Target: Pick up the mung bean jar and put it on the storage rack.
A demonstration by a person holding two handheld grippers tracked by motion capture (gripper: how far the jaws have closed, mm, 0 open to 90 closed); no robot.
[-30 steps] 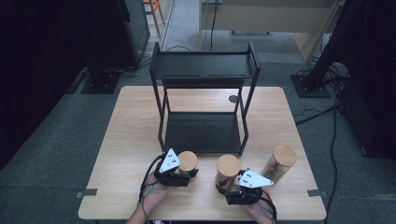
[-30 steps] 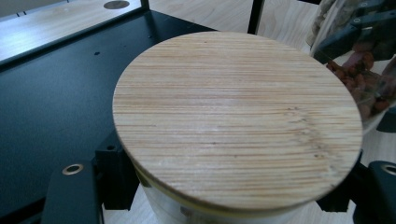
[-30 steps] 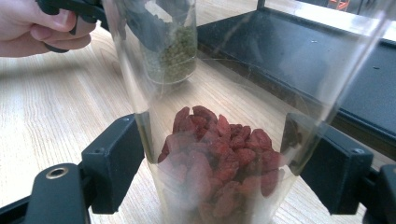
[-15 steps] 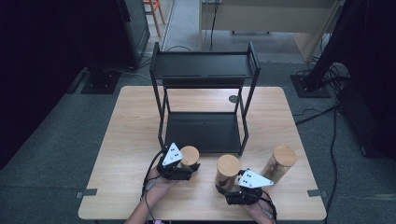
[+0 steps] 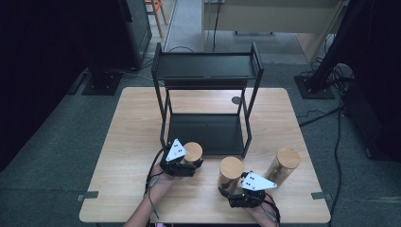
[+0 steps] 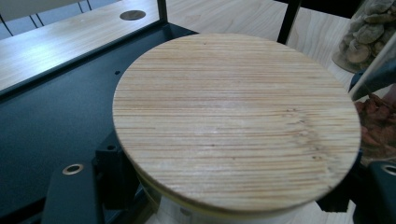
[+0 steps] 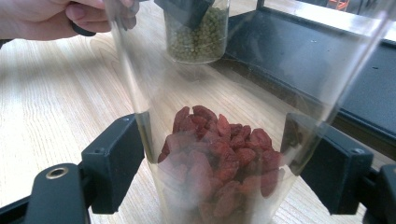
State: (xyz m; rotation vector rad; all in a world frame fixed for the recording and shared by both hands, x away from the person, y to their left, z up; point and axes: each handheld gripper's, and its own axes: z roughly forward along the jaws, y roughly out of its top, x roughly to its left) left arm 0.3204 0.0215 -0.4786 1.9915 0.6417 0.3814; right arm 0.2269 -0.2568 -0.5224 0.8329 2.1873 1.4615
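Bamboo-lidded green-bean jar (image 5: pixel 192 152) clamped in left gripper (image 5: pixel 182 165) jaws, raised at black rack (image 5: pixel 206 135) front edge, likely for shelving | right gripper (image 5: pixel 246 191) jaws closed on red-berry jar (image 5: pixel 230 172), near rack's front-right post | third jar (image 5: pixel 283 165) further right on surface (image 5: pixel 127 142).

You have a pale wooden table (image 5: pixel 127 142) in front of you, with a black metal rack (image 5: pixel 206 101) of 2 shelves standing at its far middle. The lower shelf (image 5: pixel 205 133) sits flat on the wood; the upper shelf (image 5: pixel 206 67) rests on 4 thin posts. A small dark round hole (image 5: pixel 236 100) marks the tabletop behind the rack. Near the table's right front corner stands 1 clear jar with a wooden lid (image 5: pixel 283 165), holding pale brown lumps. Grey carpet (image 5: pixel 61 142) surrounds the table, with black cables (image 5: pixel 336 142) trailing along its right side.
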